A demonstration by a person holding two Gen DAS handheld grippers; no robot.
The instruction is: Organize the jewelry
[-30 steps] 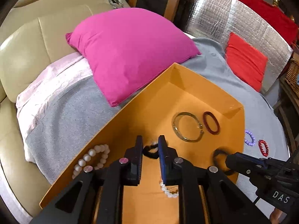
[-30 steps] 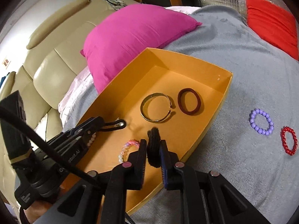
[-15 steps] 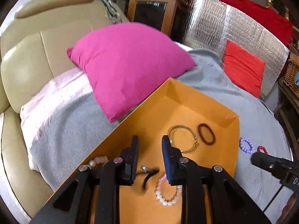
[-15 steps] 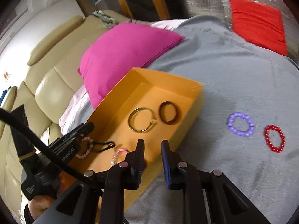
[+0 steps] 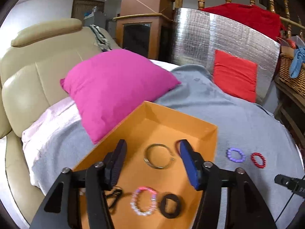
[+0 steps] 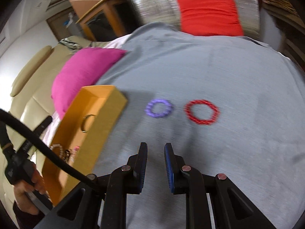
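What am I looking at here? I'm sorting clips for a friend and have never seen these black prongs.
No robot: a person carries a hand-held gripper in each hand, each with a fisheye camera looking along its two fingers.

The left view shows the left hand-held gripper, whose jaws have just been opening and hold nothing, above an orange box. Inside lie a metal bangle, a pink bead bracelet and a black hair tie.

The right view shows the right hand-held gripper, jaws slightly apart and empty, over a grey blanket. On it, outside the box, lie a purple bracelet and a red bracelet.
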